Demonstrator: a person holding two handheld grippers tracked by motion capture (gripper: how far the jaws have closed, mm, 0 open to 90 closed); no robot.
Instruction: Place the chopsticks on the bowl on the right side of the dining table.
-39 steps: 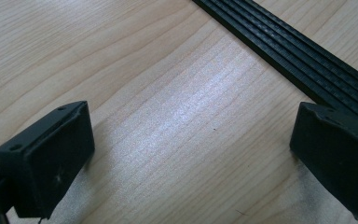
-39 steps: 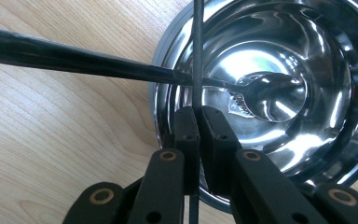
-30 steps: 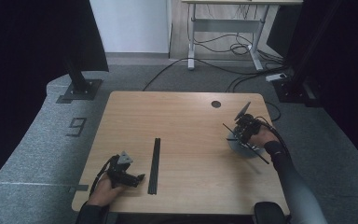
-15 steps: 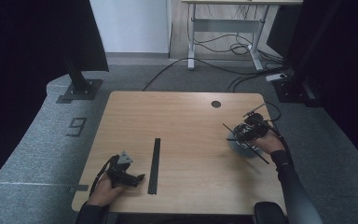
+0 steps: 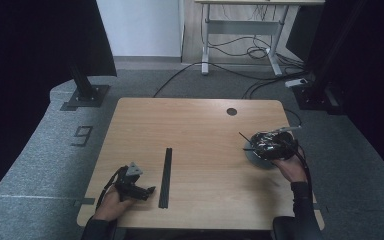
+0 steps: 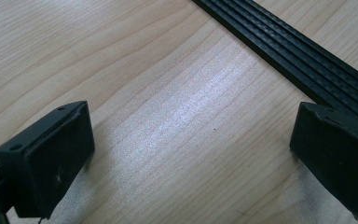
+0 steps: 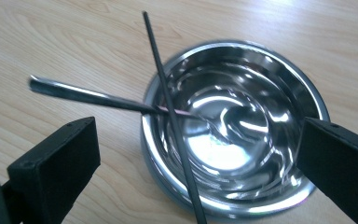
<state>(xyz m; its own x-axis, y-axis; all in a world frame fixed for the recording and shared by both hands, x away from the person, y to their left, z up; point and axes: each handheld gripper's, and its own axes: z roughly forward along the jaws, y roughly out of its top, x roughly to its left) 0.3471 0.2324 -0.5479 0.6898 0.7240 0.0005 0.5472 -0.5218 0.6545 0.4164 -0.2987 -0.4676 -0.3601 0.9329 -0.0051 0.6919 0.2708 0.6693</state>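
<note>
Tongs on the right (image 7: 200, 172) stand wide apart, their jaws having just been opening, with nothing pinched between them (the pads flank a steel bowl (image 7: 261, 140) without touching it). A thin black stick (image 7: 170, 112) lies across the bowl's rim, and a metal handle (image 7: 88, 95) pokes out over the rim toward nine o'clock in the right gripper view. From the high view, the bowl (image 5: 255, 156) sits at about three o'clock on the worktop (image 5: 195, 130), under the right hand (image 5: 289, 167). Left tongs (image 6: 191, 154) gape open over bare wood at seven o'clock, just beside a black ribbed strip (image 5: 166, 176).
</note>
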